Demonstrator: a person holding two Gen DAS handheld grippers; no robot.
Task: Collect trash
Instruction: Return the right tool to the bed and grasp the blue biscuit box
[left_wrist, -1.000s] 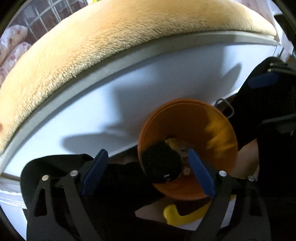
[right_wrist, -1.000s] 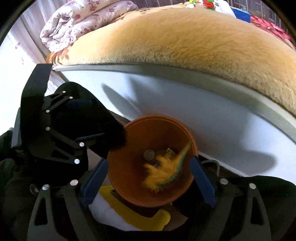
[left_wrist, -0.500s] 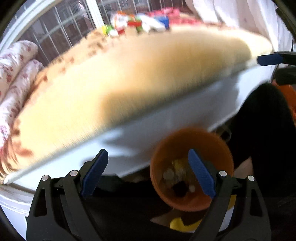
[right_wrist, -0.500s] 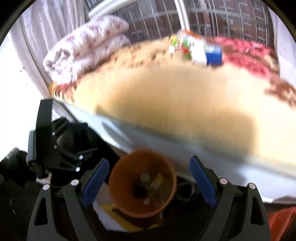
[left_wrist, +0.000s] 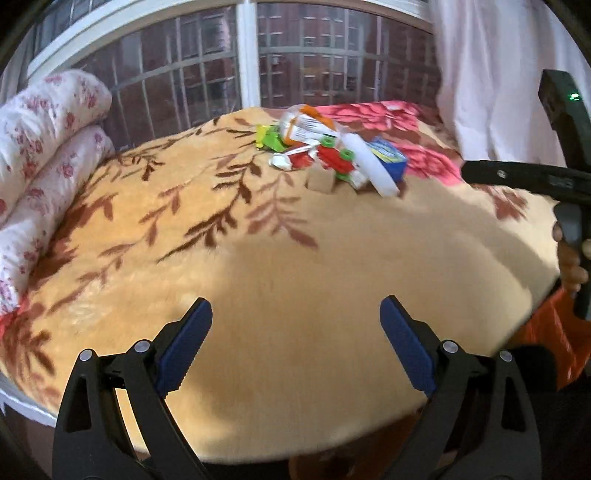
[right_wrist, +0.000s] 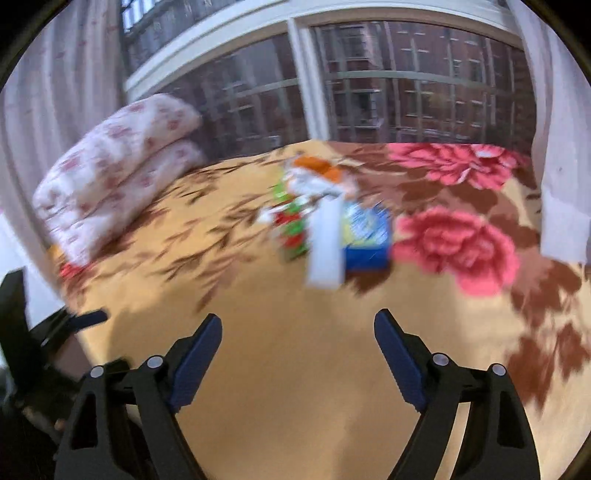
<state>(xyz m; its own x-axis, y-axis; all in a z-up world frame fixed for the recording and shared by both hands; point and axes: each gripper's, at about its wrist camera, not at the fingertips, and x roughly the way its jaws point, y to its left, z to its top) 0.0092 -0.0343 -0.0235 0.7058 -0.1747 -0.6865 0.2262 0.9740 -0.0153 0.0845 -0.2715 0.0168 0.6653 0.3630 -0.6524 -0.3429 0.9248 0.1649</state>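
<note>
My left gripper (left_wrist: 295, 332) was spread wide with nothing between its blue pads, poised above the near part of the blanket (left_wrist: 258, 266). My right gripper (right_wrist: 297, 343) was likewise apart and empty; its jaws had just been closing slightly, with no object between them. The trash pile (left_wrist: 332, 155) lay well ahead of both grippers, toward the far side of the bed near the window (left_wrist: 295, 55). The pile consisted of crumpled wrappers, a blue box (left_wrist: 388, 158), a white tube-shaped item (left_wrist: 373, 166) and red-and-green packaging; finer detail was lost to blur. Folded floral bedding (left_wrist: 40, 147) sat at the left edge, apart from the pile. No bin appeared in either current view. In my judgement, collection was only partly complete: several pieces remained on the blanket, untouched, and neither gripper had reached them. The remaining work was to approach the pile, pinch one item at a time and carry each to a container.
</note>
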